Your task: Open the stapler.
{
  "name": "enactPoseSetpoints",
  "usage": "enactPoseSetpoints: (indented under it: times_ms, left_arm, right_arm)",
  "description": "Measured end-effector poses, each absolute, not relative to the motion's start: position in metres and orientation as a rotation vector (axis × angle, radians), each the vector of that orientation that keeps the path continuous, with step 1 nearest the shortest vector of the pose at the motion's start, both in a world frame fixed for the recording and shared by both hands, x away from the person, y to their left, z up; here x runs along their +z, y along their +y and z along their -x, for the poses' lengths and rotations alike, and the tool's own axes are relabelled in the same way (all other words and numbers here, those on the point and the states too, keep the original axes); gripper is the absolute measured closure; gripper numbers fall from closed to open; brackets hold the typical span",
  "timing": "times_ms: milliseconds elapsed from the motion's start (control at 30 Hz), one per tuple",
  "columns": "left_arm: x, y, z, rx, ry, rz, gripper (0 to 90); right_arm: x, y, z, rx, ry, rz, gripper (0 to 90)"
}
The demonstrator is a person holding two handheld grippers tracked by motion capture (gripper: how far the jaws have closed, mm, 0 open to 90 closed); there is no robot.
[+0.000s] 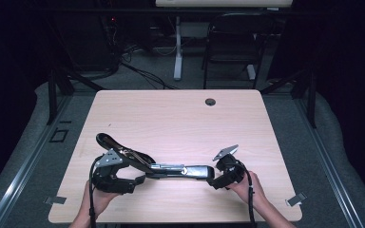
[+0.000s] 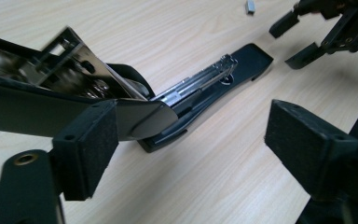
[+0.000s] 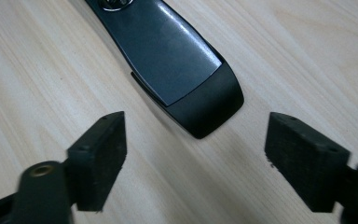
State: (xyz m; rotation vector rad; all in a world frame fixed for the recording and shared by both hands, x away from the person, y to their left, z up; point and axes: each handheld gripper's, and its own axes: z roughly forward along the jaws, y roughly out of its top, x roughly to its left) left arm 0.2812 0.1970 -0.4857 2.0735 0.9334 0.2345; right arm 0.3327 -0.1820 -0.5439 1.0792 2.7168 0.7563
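Stapler (image 1: 171,169) lies near the front edge of the tabletop (image 1: 180,118), swung fully open: base flat and pointing right, magazine rail (image 2: 200,81) exposed along it, top arm (image 1: 116,145) thrown back and up toward the left.

Left tool (image 1: 123,183) sits at the stapler's left end, near side. Jaws spread wide. In the left gripper view the raised top arm (image 2: 65,98) runs past one pad (image 2: 91,144); it looks to be against that pad, though contact cannot be told for sure. The other pad stands well clear over bare wood. Nothing clamped.

Right tool (image 1: 221,179) sits at the stapler's right end. Jaws also wide apart. In the right gripper view the rounded black end of the base (image 3: 186,79) lies just beyond the pads (image 3: 98,158), centred on the gap, touching neither. Nothing gripped.

A small strip of staples (image 2: 250,6) lies on the tabletop beyond the stapler, seen in the left gripper view near the right tool (image 2: 303,35).

A hand (image 1: 249,190) holds the right tool; the other (image 1: 97,199) the left.
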Motion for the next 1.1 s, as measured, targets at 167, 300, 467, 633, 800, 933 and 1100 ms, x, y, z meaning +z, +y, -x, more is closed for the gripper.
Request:
enactPoseSetpoints:
  times_ms: [167,300,467,633,800,933,1100]
  left_arm:
    - [-0.489,0.196,-0.283,0.207,0.948,-2.099,12.2]
    - [-0.494,0.195,-0.287,0.157,0.962,-2.140,5.1]
    - [-0.500,0.197,-0.291,0.149,0.978,-2.168,0.4]
    - [-0.499,0.199,-0.291,0.167,0.983,-2.162,0.3]
    - [-0.502,0.203,-0.288,0.168,1.000,-2.186,0.3]
    - [-0.503,0.212,-0.288,0.167,1.025,-2.186,0.2]
    - [-0.506,0.212,-0.290,0.150,1.032,-2.203,0.2]
  right_arm:
    - [-0.541,-0.187,-0.334,0.752,2.704,-1.101,11.4]
    - [-0.540,-0.194,-0.337,0.753,2.708,-1.123,7.5]
    - [-0.539,-0.202,-0.340,0.773,2.751,-1.104,9.5]
    - [-0.536,-0.209,-0.344,0.809,2.797,-1.095,9.1]
    - [-0.536,-0.215,-0.346,0.758,2.787,-1.119,9.5]
    - [-0.535,-0.220,-0.350,0.708,2.801,-1.220,7.3]
    - [-0.532,-0.228,-0.352,0.709,2.762,-1.288,5.4]
